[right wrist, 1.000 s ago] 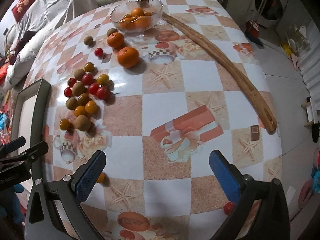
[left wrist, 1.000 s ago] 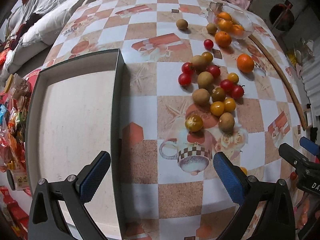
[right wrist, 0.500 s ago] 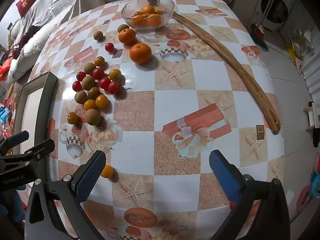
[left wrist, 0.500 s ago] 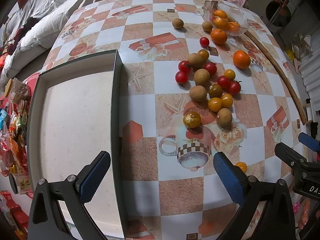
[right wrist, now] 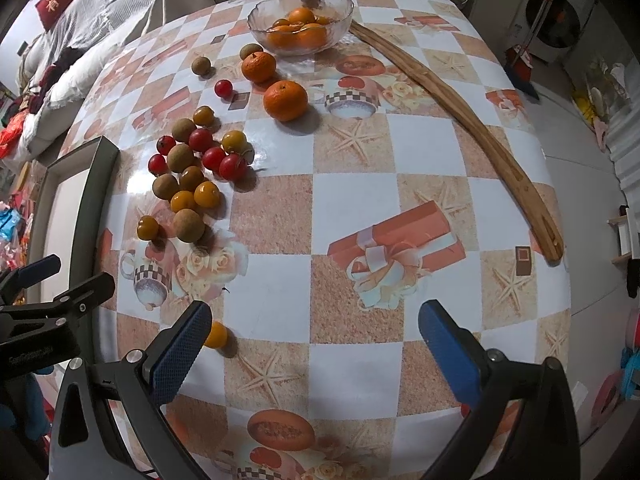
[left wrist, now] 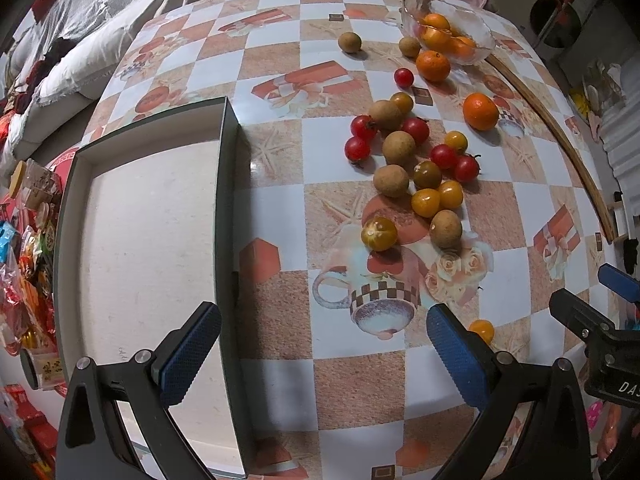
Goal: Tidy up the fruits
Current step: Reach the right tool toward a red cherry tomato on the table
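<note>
A cluster of red and yellow cherry tomatoes and brown longans [left wrist: 412, 168] lies mid-table; it also shows in the right wrist view [right wrist: 192, 172]. Two loose oranges [right wrist: 285, 95] sit near a glass bowl of oranges [right wrist: 301, 24]. A lone yellow tomato [right wrist: 216, 335] lies by my right gripper's left finger. An empty dark-rimmed tray [left wrist: 224, 208] stands at the left. My left gripper [left wrist: 320, 356] is open and empty, straddling the tray's right rim. My right gripper [right wrist: 314, 354] is open and empty above the near table edge.
A long wooden stick [right wrist: 472, 120] lies along the table's right side. Snack packets [left wrist: 28, 248] are piled off the table's left edge. A sofa with bedding and clothes [right wrist: 120, 12] stands behind the table.
Both grippers have drawn back and up from the table, so more of it shows. The lone yellow tomato has come into view by the fingers. Nothing was grasped.
</note>
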Motion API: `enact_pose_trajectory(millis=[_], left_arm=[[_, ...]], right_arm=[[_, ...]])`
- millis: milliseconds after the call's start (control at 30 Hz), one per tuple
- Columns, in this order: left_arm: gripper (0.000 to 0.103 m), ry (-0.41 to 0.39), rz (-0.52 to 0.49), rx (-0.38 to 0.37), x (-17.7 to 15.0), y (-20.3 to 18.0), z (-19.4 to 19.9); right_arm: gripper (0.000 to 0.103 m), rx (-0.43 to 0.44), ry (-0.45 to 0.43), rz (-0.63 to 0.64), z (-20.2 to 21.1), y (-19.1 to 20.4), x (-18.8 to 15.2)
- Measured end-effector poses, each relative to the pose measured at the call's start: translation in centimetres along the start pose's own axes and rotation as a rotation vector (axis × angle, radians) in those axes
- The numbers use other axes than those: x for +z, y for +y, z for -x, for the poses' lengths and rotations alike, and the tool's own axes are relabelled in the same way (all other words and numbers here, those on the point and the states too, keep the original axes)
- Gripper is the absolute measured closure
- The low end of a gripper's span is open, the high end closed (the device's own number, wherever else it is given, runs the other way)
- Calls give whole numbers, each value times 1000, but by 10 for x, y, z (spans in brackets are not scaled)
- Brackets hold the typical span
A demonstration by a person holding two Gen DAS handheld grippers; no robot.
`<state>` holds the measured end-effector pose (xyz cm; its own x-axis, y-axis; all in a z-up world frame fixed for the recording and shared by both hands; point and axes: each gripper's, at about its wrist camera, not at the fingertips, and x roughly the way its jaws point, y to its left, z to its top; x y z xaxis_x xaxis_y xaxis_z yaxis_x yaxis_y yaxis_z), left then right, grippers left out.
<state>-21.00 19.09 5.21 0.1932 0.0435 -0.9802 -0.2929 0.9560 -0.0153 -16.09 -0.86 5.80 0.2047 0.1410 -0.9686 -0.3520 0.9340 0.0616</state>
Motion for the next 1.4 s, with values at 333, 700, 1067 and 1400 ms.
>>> enact_pose_trajectory(millis=[333, 700, 1067, 1400], left_arm=[[0, 3, -11, 0, -4, -8, -2], [0, 10, -26, -2, -3, -13, -7], [0, -14, -86, 14, 3, -22, -10], [0, -26, -171, 14, 9, -37, -24]], right_arm=[[0, 6, 2, 10, 0, -1, -3], [0, 4, -4, -1, 1, -7, -5], [0, -3, -17, -39, 5, -24, -16], [0, -69, -16, -200, 9, -85, -56]])
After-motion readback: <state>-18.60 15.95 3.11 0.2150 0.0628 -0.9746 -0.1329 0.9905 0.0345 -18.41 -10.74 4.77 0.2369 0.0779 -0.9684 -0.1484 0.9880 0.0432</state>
